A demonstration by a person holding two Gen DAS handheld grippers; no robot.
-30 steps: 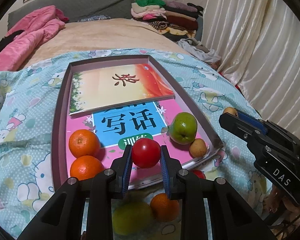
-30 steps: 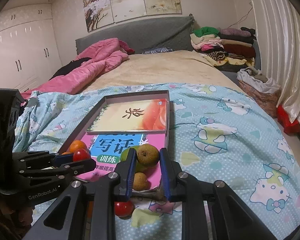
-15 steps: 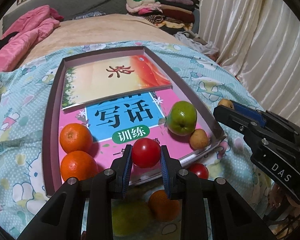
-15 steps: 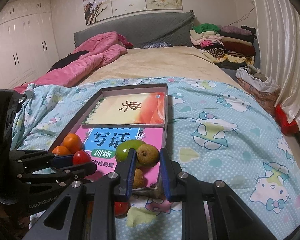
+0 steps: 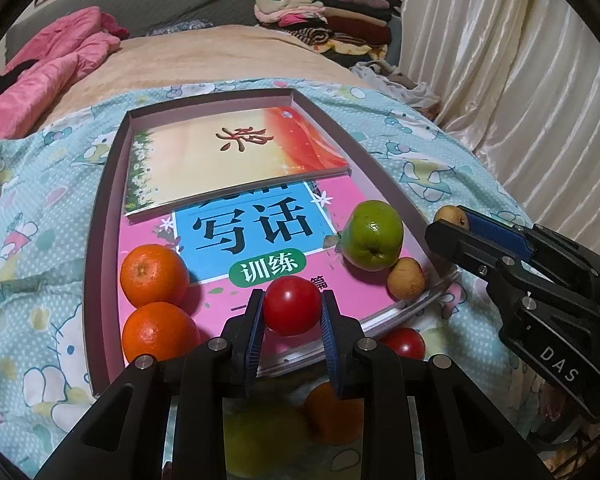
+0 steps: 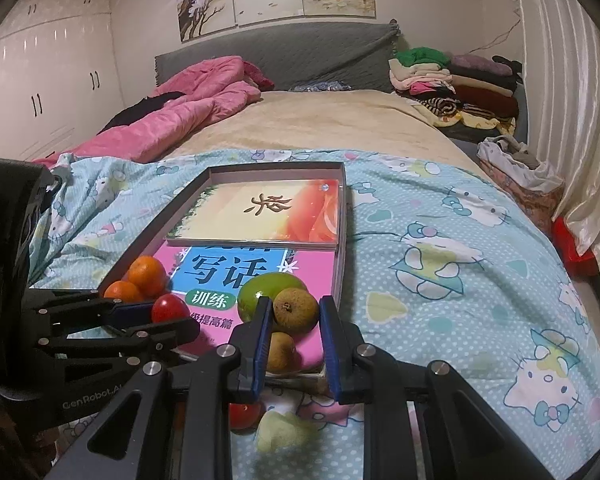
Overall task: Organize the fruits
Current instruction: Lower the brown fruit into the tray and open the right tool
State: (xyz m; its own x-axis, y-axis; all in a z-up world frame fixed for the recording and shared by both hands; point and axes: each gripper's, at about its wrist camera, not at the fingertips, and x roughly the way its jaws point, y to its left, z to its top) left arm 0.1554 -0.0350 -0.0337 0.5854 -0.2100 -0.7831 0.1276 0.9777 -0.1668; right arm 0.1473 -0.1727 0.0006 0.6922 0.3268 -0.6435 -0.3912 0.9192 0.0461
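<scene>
Left wrist view: the left hand-held gripper (image 5: 292, 312) is clamped on a red tomato (image 5: 292, 305), held just above the near edge of the shallow box (image 5: 100, 216).
Right hand-held gripper (image 6: 294, 312): closed on a small brown pear (image 6: 295, 310), by the box's near right corner.
Tomato handling: probably light, smooth and soft-skinned; the pads sit on its widest part, and firm squeezing could bruise it.
Pear handling: likely firmer and rougher, so less prone to slip; gripped across its middle.
Fruit in the box: two oranges (image 5: 156, 304) near left, a green apple (image 5: 374, 236) and another brown pear (image 5: 406, 278) near right, all on a pink book (image 5: 236, 248).
Fruit outside the box: a tomato, an orange and a greenish fruit just in front of it.
Surface: the box rests on a soft cartoon-print quilt (image 6: 440, 256) on a bed, so round fruit may roll.
Room: pink duvet, folded clothes and curtains beyond the box.
</scene>
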